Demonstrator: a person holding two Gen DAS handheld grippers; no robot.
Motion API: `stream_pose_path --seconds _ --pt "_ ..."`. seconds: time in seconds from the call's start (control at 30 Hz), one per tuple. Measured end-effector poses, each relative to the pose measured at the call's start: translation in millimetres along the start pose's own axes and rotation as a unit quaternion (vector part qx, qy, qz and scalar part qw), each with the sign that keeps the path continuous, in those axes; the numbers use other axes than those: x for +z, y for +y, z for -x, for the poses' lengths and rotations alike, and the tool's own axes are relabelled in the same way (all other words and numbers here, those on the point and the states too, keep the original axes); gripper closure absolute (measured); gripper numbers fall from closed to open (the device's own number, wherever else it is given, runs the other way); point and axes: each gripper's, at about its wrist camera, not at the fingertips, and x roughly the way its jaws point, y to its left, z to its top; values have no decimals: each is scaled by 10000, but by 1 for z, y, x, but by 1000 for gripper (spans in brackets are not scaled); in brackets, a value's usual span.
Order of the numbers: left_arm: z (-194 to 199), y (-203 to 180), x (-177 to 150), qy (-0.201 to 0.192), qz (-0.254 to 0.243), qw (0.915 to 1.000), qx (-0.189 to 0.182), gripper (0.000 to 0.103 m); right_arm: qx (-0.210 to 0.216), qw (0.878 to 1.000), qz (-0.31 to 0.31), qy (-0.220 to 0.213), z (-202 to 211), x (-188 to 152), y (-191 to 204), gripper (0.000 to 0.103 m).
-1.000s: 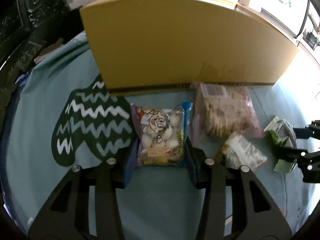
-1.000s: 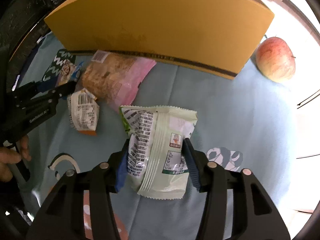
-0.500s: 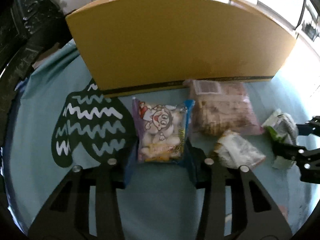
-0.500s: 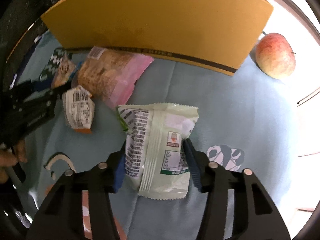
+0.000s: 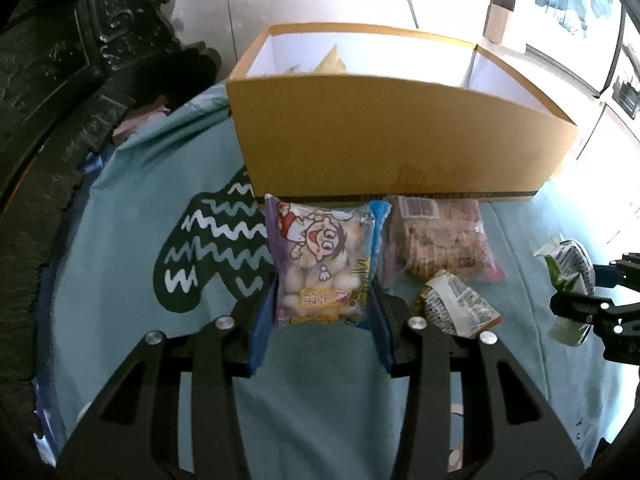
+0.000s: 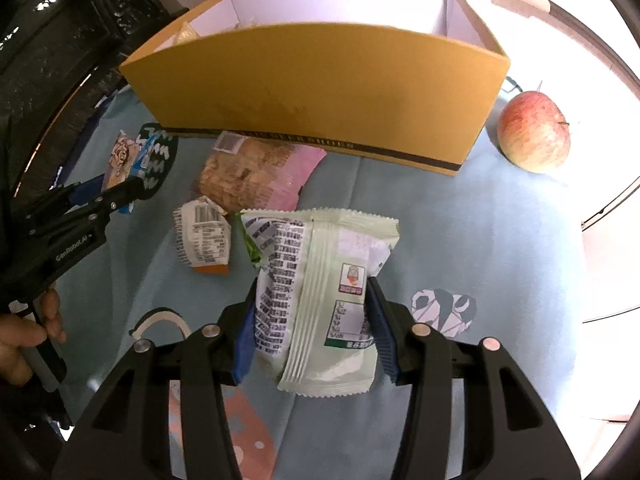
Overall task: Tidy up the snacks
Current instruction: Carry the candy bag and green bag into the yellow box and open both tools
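On the teal cloth (image 5: 120,240) before the yellow box (image 5: 400,140), left gripper (image 5: 320,312) pinches a cartoon snack pack (image 5: 324,268), jaws narrow, pads against both edges. Right gripper (image 6: 310,336) clamps a pale green packet (image 6: 320,300). Pink biscuit bag (image 6: 256,172) and small barcode wrapper (image 6: 204,236) lie between them; apple (image 6: 534,136) beside the box.

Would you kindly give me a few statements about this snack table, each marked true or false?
1. The left gripper holds a cartoon-printed snack bag. True.
2. The right gripper is empty. False: it grips a pale green snack packet.
3. A red apple lies inside the yellow cardboard box. False: it sits outside, beside it.
4. A pink-edged cracker bag lies on the teal cloth before the box. True.
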Motion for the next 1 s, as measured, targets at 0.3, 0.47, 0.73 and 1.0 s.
stream_pose_path --seconds 0.3,0.47,0.73,1.0 --pt "30 -7 20 -337 -40 9994 -96 60 111 9992 -36 -375 33 8 4 53" --pt "69 -9 57 -889 37 9958 -214 60 165 9960 -150 -870 66 45 8 53" --pt "101 -19 135 -1453 45 9888 -340 60 104 9860 -88 -1662 129 121 -4 53" --pt "92 -28 206 -1679 0 9858 -8 22 -137 9797 38 -2000 136 197 -12 47"
